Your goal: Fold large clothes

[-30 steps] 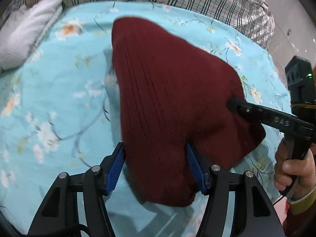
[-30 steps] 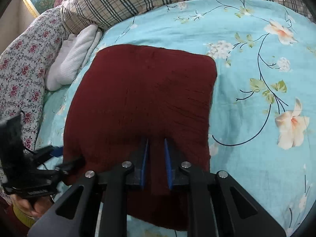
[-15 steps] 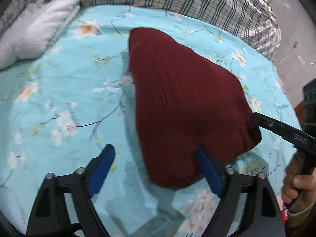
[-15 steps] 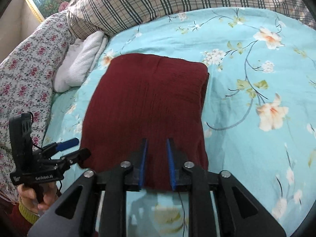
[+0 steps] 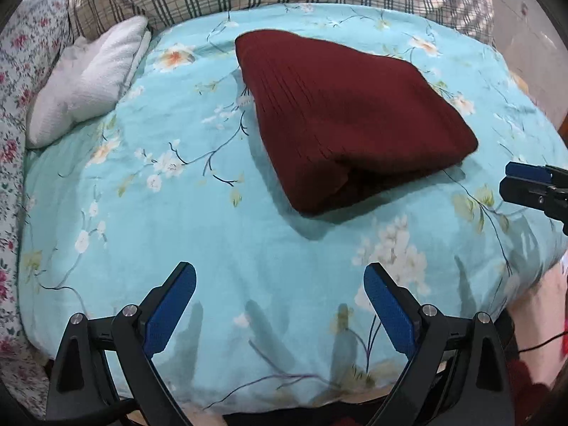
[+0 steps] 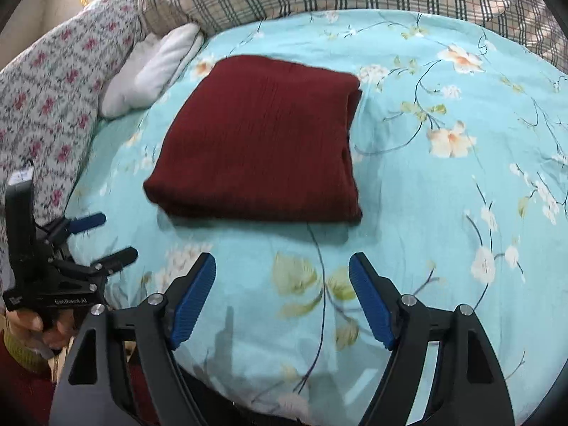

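Left wrist view: folded maroon sweater [image 5: 348, 120] at 12 o'clock on the bed [image 5: 220, 234].
Left tongs [image 5: 278, 285]: opening, empty.
Right tongs [image 6: 282, 277]: opening, empty.

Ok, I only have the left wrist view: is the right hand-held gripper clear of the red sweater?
Observer: Yes. The right hand-held gripper is opening with only the bedsheet between its jaws; the red sweater lies beyond its tips.
Operator: Is the fold's right side tidy?
Observer: Its layers stack evenly there, with a small gap at the far corner.
Operator: And my left one, from outside?
Observer: The left hand-held gripper sits off the sweater's near-left corner, jaws opening and empty, not touching it.
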The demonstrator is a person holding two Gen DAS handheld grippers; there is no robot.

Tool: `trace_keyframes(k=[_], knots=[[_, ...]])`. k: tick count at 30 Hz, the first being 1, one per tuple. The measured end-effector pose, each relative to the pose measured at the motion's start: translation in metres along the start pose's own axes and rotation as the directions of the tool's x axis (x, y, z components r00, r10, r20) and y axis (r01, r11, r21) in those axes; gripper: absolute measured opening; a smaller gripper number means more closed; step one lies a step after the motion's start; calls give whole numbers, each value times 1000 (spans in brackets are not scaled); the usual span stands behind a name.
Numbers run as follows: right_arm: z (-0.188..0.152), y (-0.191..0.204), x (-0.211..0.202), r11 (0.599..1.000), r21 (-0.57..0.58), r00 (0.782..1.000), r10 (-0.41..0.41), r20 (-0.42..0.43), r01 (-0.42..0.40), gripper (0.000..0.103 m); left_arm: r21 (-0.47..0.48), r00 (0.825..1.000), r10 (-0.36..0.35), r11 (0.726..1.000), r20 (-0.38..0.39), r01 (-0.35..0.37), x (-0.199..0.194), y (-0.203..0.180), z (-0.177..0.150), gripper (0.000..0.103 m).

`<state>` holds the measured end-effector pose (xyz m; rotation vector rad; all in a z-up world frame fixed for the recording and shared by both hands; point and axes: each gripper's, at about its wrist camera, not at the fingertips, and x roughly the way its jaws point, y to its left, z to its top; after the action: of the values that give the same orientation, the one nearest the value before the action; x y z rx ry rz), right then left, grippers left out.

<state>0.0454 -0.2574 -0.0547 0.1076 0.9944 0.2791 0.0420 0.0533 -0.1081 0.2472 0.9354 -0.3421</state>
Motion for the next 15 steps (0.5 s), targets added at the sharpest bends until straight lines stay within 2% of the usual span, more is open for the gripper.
trace_keyframes(k=[4, 7, 9, 10, 15], knots=[[1, 6, -16, 1000, -26, 1000, -8, 12, 8, 79, 20, 998, 36, 999, 61, -37, -26, 4, 10, 96], [8, 11, -36, 999, -45, 998, -4, 61, 7, 84, 24, 992, 68, 997, 105, -71, -50, 7, 23, 101], [13, 15, -45, 998, -60, 997, -4, 83, 10, 93, 25, 987, 105, 994, 125, -109, -59, 7, 30, 102], [15, 17, -47, 997, -70, 996, -6, 88, 12, 103, 24, 985, 114, 993, 129, -118, -61, 6, 32, 102], [19, 21, -36, 995, -94, 997, -7, 72, 13, 103, 9, 986, 119, 993, 117, -121, -55, 6, 42, 102]])
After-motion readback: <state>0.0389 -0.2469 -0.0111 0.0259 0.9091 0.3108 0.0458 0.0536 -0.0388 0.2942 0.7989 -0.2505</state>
